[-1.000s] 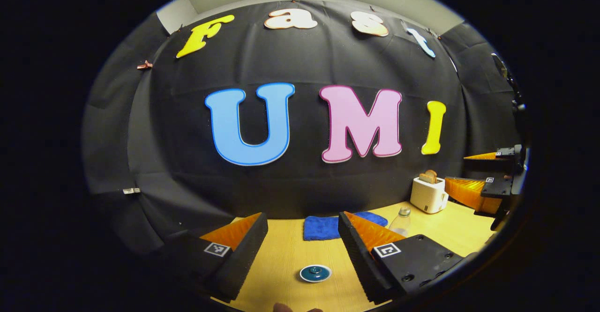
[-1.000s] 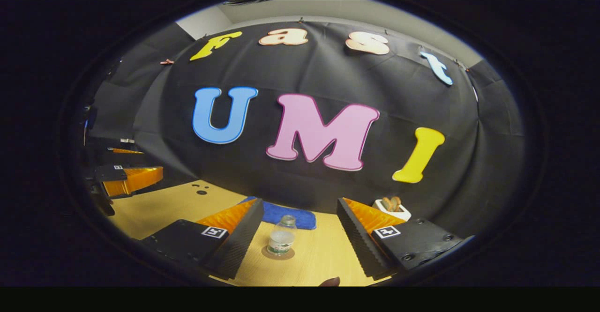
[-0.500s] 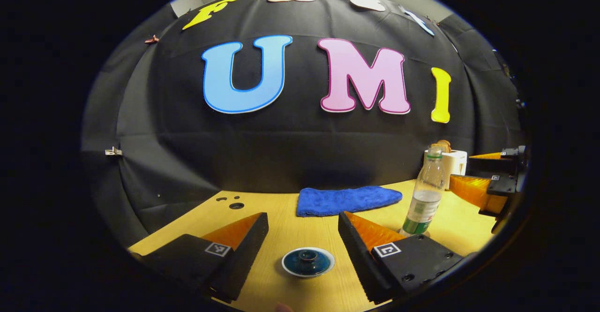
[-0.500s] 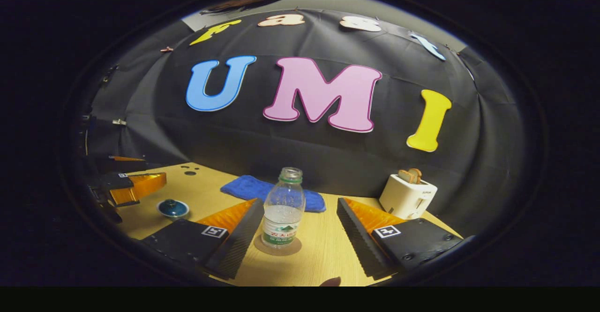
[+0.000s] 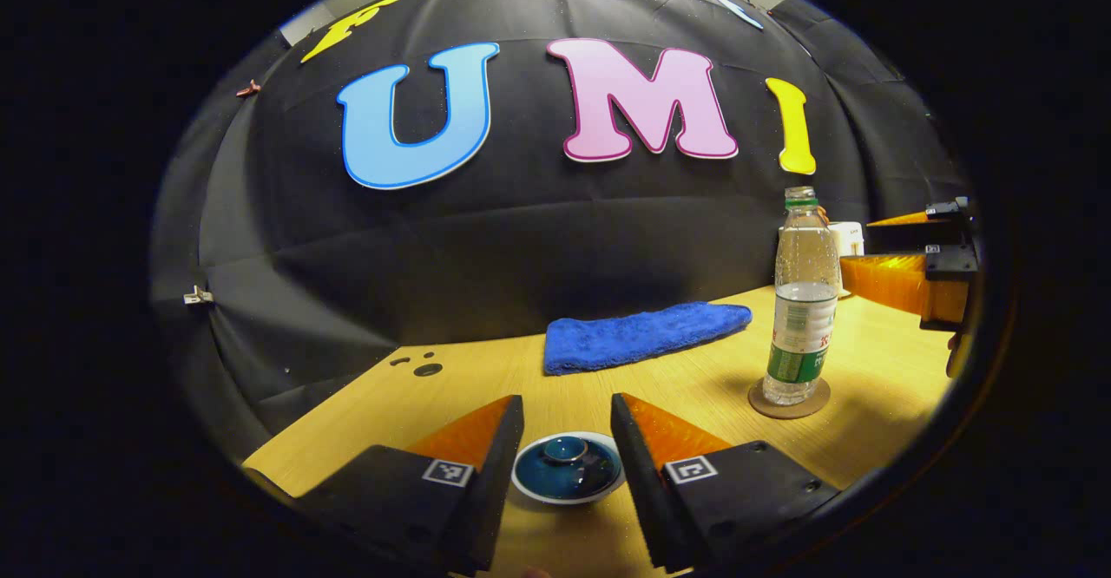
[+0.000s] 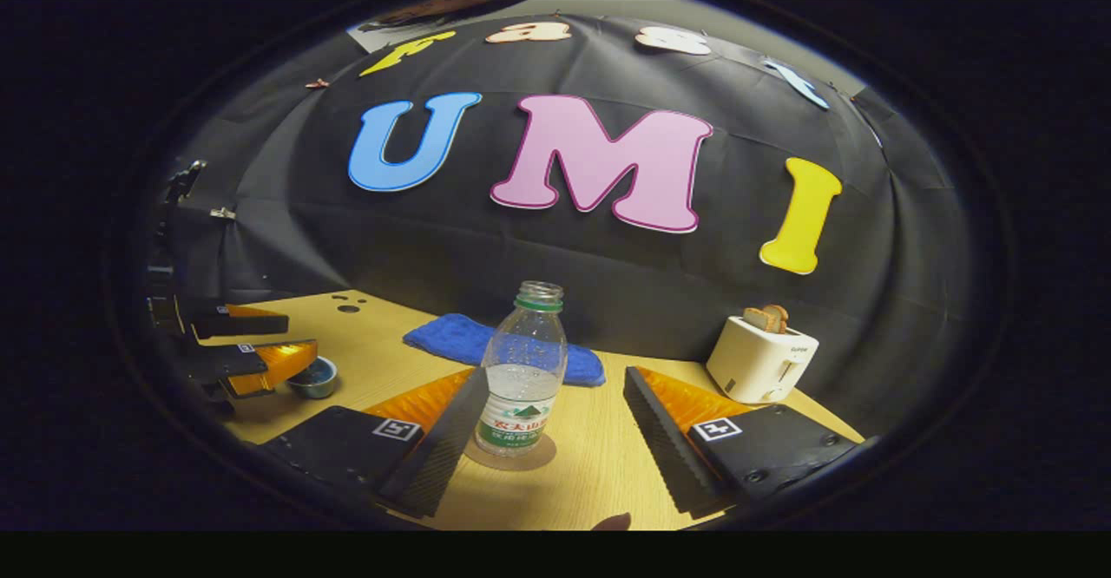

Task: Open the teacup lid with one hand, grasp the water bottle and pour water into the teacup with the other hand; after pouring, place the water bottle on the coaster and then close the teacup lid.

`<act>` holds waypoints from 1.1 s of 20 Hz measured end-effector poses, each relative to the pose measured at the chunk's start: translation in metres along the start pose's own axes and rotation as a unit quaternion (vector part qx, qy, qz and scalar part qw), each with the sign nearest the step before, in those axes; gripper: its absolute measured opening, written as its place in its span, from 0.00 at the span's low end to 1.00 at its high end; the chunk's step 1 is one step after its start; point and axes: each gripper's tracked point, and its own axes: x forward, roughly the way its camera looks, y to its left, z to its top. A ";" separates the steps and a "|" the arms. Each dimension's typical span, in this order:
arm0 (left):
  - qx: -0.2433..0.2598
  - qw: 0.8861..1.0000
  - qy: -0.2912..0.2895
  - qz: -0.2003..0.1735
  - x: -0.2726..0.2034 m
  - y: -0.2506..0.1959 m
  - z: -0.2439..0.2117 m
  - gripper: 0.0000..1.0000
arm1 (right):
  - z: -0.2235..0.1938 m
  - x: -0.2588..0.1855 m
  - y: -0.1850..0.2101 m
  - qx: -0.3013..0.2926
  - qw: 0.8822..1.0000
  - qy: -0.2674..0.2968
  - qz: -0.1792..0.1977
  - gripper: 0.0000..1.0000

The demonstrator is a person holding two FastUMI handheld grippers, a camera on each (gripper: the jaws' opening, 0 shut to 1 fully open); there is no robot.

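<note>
Wooden table carried a blue cloth, white toaster, and water bottle upright on its coaster. Left gripper: fingers apart, flanking the lidded teacup, contact not discernible. Right gripper: fingers wide apart, bottle between them, nearer the left-hand finger, ungripped.

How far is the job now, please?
Nothing looks done: the lid sits on the teacup and the bottle stands uncapped on the coaster. In hand: the left gripper is open around the lid, the right gripper open by the bottle. Lifting, pouring and closing remain.
</note>
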 end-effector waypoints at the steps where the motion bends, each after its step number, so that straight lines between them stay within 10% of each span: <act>1: -0.001 1.000 0.004 0.001 0.002 0.000 -0.004 0.61 | 0.001 0.000 -0.001 -0.001 1.000 -0.002 -0.002 0.98; 22: -0.027 1.000 0.009 0.001 0.004 0.006 -0.004 0.31 | 0.000 0.004 0.001 0.003 1.000 -0.004 0.006 0.97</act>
